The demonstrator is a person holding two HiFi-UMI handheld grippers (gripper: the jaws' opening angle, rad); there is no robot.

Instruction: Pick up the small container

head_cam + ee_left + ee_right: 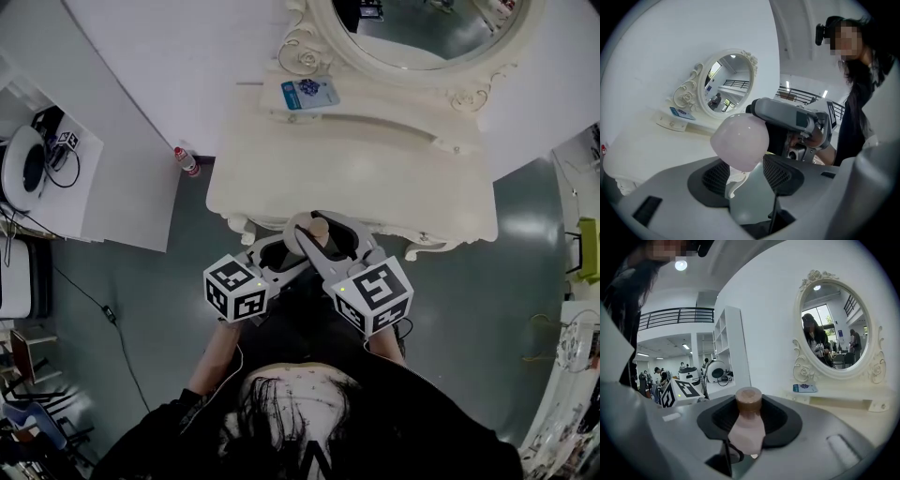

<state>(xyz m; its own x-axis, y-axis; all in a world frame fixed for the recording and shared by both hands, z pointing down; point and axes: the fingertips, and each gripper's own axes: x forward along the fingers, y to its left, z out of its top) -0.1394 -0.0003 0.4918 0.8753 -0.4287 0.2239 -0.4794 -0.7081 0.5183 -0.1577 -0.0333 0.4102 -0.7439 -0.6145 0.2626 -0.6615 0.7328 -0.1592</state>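
The small container [746, 427], pink with a brown cap, sits clamped in the right gripper [749, 416] at the dressing table's [375, 178] near edge. Just left, the left gripper [747, 171] grips a pale pink rounded piece [739, 140].

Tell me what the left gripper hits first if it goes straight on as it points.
Most likely the right gripper: its grey body sits straight ahead of the left gripper, though depth is unclear.

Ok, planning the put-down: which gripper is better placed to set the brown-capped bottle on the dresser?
Right: the right gripper holds the bottle, dresser ahead; the left gripper grips a pink round piece.
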